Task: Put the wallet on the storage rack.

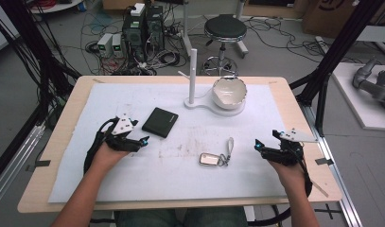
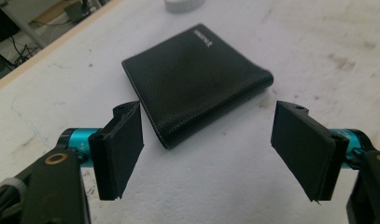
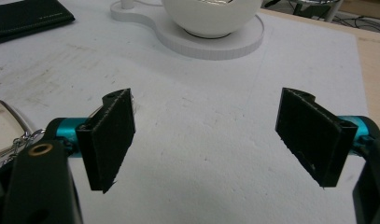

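While both jaws gape with nothing between them, the left tool [image 2: 208,144] lines up on the wallet [image 2: 197,81], lying untouched toward the bench's left edge; the right tool [image 3: 206,140] waits released. Grasping remains undone.

Left gripper [image 2: 211,149] low over white mat [image 2: 318,56], jaws wide apart, nothing between the pads, black leather wallet [image 2: 197,79] lying closed and flat just ahead, nearest corner beside one pad [image 2: 120,154], white base [image 2: 184,4] beyond
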Action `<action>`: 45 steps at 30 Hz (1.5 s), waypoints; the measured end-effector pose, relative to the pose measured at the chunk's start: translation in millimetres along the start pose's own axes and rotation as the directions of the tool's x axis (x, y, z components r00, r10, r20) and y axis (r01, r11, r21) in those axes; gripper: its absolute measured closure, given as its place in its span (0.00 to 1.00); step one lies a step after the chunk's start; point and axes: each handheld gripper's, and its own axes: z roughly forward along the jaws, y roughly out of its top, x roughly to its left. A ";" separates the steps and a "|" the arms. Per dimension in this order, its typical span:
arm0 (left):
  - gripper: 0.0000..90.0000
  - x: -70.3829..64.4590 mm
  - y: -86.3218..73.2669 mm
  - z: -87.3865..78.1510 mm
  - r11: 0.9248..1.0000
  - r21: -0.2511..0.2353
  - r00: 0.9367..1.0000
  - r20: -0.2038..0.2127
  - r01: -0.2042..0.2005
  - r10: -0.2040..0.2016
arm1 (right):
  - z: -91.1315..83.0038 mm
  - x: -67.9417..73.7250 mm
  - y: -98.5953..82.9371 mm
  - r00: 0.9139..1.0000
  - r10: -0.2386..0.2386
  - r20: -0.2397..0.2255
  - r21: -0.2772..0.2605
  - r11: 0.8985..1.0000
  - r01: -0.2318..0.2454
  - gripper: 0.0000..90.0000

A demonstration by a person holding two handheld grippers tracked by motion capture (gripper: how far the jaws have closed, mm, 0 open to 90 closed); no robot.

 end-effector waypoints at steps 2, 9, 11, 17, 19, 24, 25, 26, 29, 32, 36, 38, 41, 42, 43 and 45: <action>0.28 -0.9 2.2 7.8 0.997 0.050 0.998 0.001 -0.058 0.058 | 0.7 -0.7 -1.0 1.000 0.000 -0.001 0.003 1.000 0.000 0.22; 0.29 -2.9 14.7 25.3 0.972 0.123 0.980 0.017 -0.199 0.199 | 1.2 -1.3 -2.4 1.000 -0.006 -0.005 0.009 1.000 0.006 0.23; 0.29 -3.0 16.4 30.6 0.967 0.129 0.975 0.025 -0.221 0.219 | 1.2 -1.3 -2.6 1.000 -0.007 -0.008 0.010 1.000 0.007 0.22; 0.31 -3.3 21.9 44.0 0.936 0.181 0.954 0.047 -0.301 0.298 | 1.3 -1.7 -3.3 1.000 -0.015 -0.011 0.011 1.000 0.015 0.22; 0.32 -2.8 24.9 46.7 0.928 0.185 0.946 0.052 -0.324 0.320 | 1.3 -2.3 -3.7 1.000 -0.010 -0.012 0.013 1.000 0.010 0.23; 0.49 -2.2 31.7 53.0 0.897 0.209 0.919 0.140 -0.390 0.368 | 2.2 -2.6 -4.2 1.000 -0.009 -0.013 0.017 1.000 0.009 0.22; 0.57 -2.8 33.1 53.8 0.886 0.211 0.909 0.166 -0.412 0.383 | 2.5 -2.6 -4.1 1.000 -0.011 -0.013 0.017 1.000 0.011 0.22; 0.62 -3.4 33.3 54.2 0.884 0.215 0.907 0.166 -0.416 0.386 | 2.8 -2.3 -4.1 1.000 -0.010 -0.016 0.018 1.000 0.011 0.23; 0.69 -1.1 30.5 53.4 0.893 0.191 0.910 0.170 -0.407 0.379 | 2.7 -1.2 -3.5 1.000 -0.010 -0.016 0.018 1.000 0.010 0.23; 0.89 -0.2 29.9 51.5 0.884 0.167 0.898 0.148 -0.435 0.414 | 1.0 -0.6 -3.6 1.000 -0.008 -0.014 0.016 1.000 0.008 0.22; 0.92 -2.7 29.7 50.9 0.874 0.160 0.887 0.131 -0.459 0.442 | -1.9 -2.4 -4.8 1.000 -0.007 -0.011 0.009 1.000 0.007 0.23; 0.93 -3.7 30.7 49.3 0.874 0.155 0.886 0.127 -0.461 0.445 | -3.0 -4.0 -5.4 1.000 0.005 -0.010 0.007 1.000 -0.004 0.23; 0.93 -2.6 34.5 43.6 0.886 0.122 0.892 0.126 -0.448 0.434 | -2.7 -5.8 -6.3 1.000 0.009 -0.011 0.009 1.000 -0.009 0.22; 0.93 -1.9 35.9 40.5 0.891 0.111 0.895 0.125 -0.441 0.428 | -2.4 -5.7 -6.3 1.000 0.007 -0.013 0.008 1.000 -0.006 0.22; 0.93 -0.7 37.2 37.5 0.896 0.093 0.898 0.124 -0.435 0.423 | -2.2 -5.3 -6.0 1.000 0.007 -0.012 0.009 1.000 -0.007 0.23; 0.93 2.3 39.2 29.7 0.911 0.055 0.908 0.120 -0.409 0.401 | -2.0 -4.7 -5.0 1.000 0.004 -0.017 0.005 1.000 -0.004 0.23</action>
